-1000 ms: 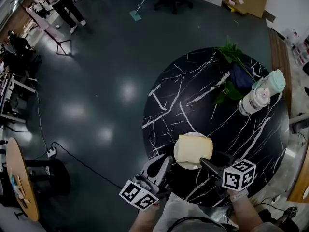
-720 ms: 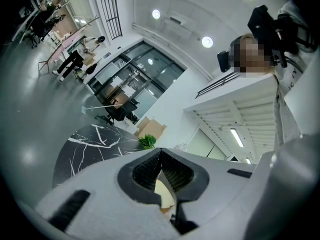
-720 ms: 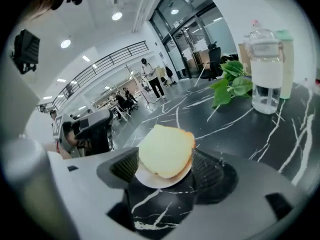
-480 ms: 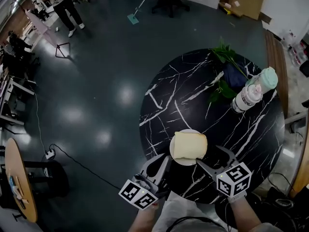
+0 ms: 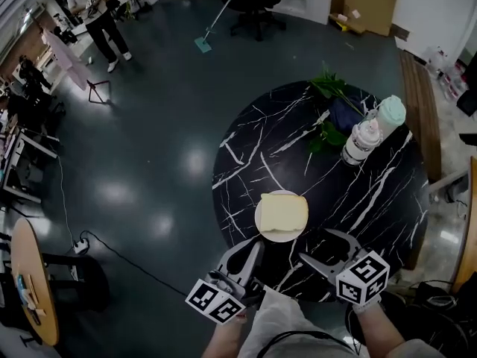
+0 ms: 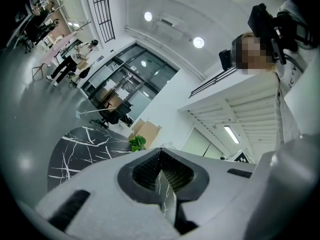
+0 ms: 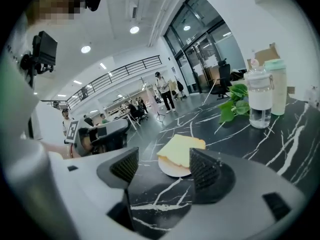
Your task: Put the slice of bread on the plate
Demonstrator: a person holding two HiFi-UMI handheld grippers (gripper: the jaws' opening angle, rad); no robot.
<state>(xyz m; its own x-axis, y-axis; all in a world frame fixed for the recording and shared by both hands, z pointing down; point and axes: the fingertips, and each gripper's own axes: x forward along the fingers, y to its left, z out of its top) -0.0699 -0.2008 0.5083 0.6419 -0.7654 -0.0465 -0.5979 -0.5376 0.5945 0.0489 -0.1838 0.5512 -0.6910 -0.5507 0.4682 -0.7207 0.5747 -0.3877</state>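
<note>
The pale slice of bread point(image 5: 283, 212) lies flat on the small white plate point(image 5: 261, 228) near the front of the round black marble table point(image 5: 373, 200). My right gripper point(image 5: 322, 246) is open, just short of the plate, with nothing between its jaws. In the right gripper view the bread point(image 7: 181, 149) and the plate point(image 7: 169, 171) show beyond the open right gripper point(image 7: 165, 165). My left gripper point(image 5: 252, 253) hovers at the table's front edge, left of the plate. In the left gripper view the left gripper point(image 6: 160, 154) is shut and empty.
At the far right of the table stand a clear bottle point(image 5: 358, 142) and a cup with a mint lid point(image 5: 390, 114), beside a green plant point(image 5: 328, 88) and a dark blue item point(image 5: 346, 114). People point(image 5: 97, 13) stand on the grey floor at the far left.
My right gripper has opened wide and drawn back and up from the bread, which stays on the plate. The left gripper has shifted a little.
</note>
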